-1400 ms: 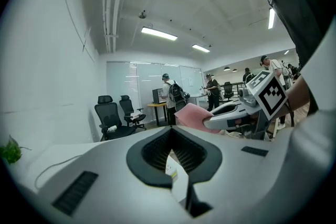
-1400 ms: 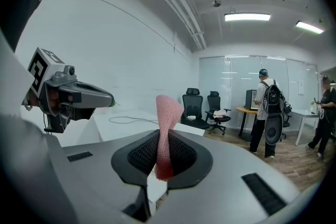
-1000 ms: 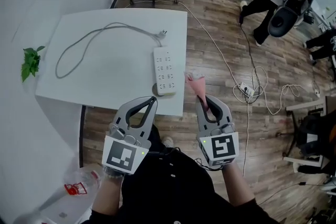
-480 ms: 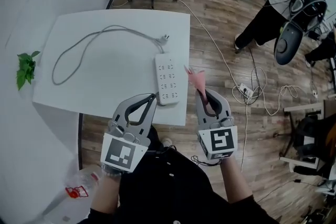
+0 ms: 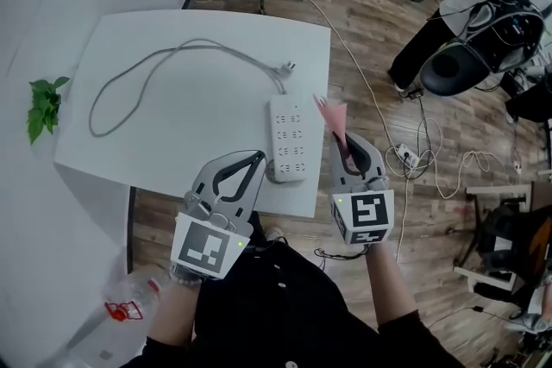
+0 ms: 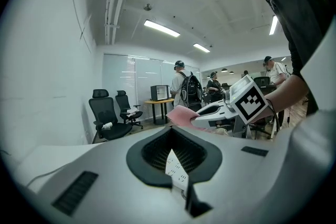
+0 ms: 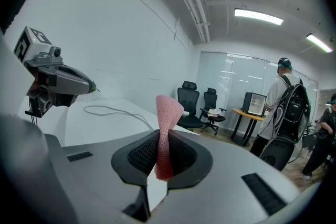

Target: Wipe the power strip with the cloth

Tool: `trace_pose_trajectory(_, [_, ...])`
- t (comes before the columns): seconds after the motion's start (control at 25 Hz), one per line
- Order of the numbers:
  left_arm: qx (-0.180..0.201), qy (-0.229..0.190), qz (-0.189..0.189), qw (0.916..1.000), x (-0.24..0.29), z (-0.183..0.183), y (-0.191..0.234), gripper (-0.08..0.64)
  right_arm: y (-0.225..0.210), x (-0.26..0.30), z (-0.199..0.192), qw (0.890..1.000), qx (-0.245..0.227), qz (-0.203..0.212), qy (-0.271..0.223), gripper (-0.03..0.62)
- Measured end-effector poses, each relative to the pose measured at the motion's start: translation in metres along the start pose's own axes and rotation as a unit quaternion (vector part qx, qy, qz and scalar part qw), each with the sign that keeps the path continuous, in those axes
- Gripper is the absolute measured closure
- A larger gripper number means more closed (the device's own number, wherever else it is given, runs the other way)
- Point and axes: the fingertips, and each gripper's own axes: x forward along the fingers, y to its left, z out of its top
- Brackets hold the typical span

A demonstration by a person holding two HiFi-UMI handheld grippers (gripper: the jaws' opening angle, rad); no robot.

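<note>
One power strip [image 5: 291, 138] is lying by the near right corner of the white worktop [image 5: 172, 151], with its long axis running away from the person. One pink cloth [image 5: 334, 118] is sticking out of the right gripper [image 5: 346, 144], whose fingers are pinching it tight just right of the strip. The left gripper [image 5: 256, 158] is hovering by the strip's near end, with its fingers pressed together on nothing. Both grippers are staying about where they were half a second ago.

The lower end of the cloth [image 5: 330, 112] lies hidden inside the right tool [image 5: 341, 142].
</note>
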Motion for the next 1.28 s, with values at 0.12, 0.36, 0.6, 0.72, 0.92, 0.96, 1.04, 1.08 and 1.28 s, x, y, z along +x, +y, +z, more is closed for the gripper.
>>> trace_pose_trajectory(0.12, [0.0, -0.001, 0.0, 1.0, 0.001, -0.003, 0.01, 0.549, -0.001, 0.021, -0.002, 1.0, -0.009, 0.001, 0.01, 0.535])
trace_pose_trajectory(0.36, [0.007, -0.003, -0.002, 1.0, 0.003, -0.004, 0.021, 0.549, -0.003, 0.061, -0.01, 0.999, -0.026, 0.01, 0.027, 0.535])
trace_pose_trajectory(0.6, [0.004, -0.004, 0.009, 0.9999, 0.002, -0.004, 0.039, 0.549, -0.001, 0.098, -0.032, 0.997, -0.034, 0.035, 0.065, 0.535])
trace_pose_trajectory(0.72, [0.006, -0.004, 0.013, 0.9999, 0.002, -0.006, 0.048, 0.549, 0.001, 0.117, -0.041, 0.995, -0.041, 0.048, 0.08, 0.535])
trace_pose_trajectory(0.92, [-0.001, 0.007, 0.018, 0.9998, 0.0, -0.013, 0.056, 0.549, 0.006, 0.14, -0.058, 0.99, -0.043, 0.068, 0.115, 0.535])
trace_pose_trajectory(0.96, [0.0, 0.008, 0.018, 0.9998, 0.0, -0.014, 0.057, 0.549, 0.006, 0.143, -0.062, 0.989, -0.048, 0.071, 0.122, 0.535])
trace_pose_trajectory(1.04, [-0.001, 0.008, 0.019, 0.9998, 0.0, -0.014, 0.058, 0.549, 0.006, 0.149, -0.07, 0.986, -0.062, 0.079, 0.134, 0.535])
trace_pose_trajectory(1.08, [-0.002, 0.009, 0.019, 0.9998, 0.0, -0.015, 0.059, 0.549, 0.007, 0.152, -0.073, 0.984, -0.069, 0.084, 0.14, 0.535])
trace_pose_trajectory(1.28, [-0.002, 0.014, 0.02, 0.9997, -0.001, -0.019, 0.062, 0.549, 0.01, 0.165, -0.091, 0.977, -0.088, 0.096, 0.169, 0.535])
